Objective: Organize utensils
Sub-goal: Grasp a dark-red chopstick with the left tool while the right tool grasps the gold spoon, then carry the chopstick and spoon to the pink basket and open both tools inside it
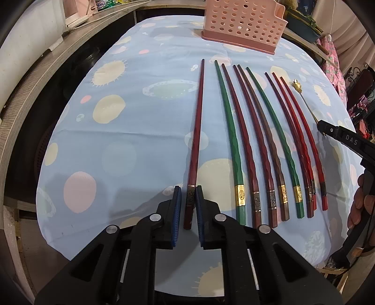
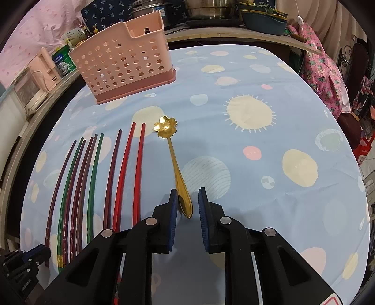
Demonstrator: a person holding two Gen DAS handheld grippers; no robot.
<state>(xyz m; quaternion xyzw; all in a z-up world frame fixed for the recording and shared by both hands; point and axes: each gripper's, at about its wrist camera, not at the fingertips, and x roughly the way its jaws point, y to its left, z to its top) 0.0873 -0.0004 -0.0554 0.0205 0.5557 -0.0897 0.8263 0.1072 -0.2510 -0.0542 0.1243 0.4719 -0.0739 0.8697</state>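
Observation:
In the left wrist view my left gripper (image 1: 188, 194) is shut on the banded end of a dark red chopstick (image 1: 196, 122) that lies alone on the cloth. To its right lies a row of several green, brown and red chopsticks (image 1: 257, 131). In the right wrist view my right gripper (image 2: 188, 191) straddles the handle end of a gold flower-bowled spoon (image 2: 174, 162). The left pad is against the handle and a gap shows at the right pad, so it is open. A pink perforated utensil holder (image 2: 124, 65) stands at the far side of the table.
A blue tablecloth (image 2: 257, 164) with pastel circles covers the table. Metal pots (image 2: 206, 9) and a blue basin (image 2: 264, 21) sit on a shelf behind. A wooden counter edge (image 1: 35, 77) runs along the left. A person's hand (image 1: 358, 201) holds the right gripper.

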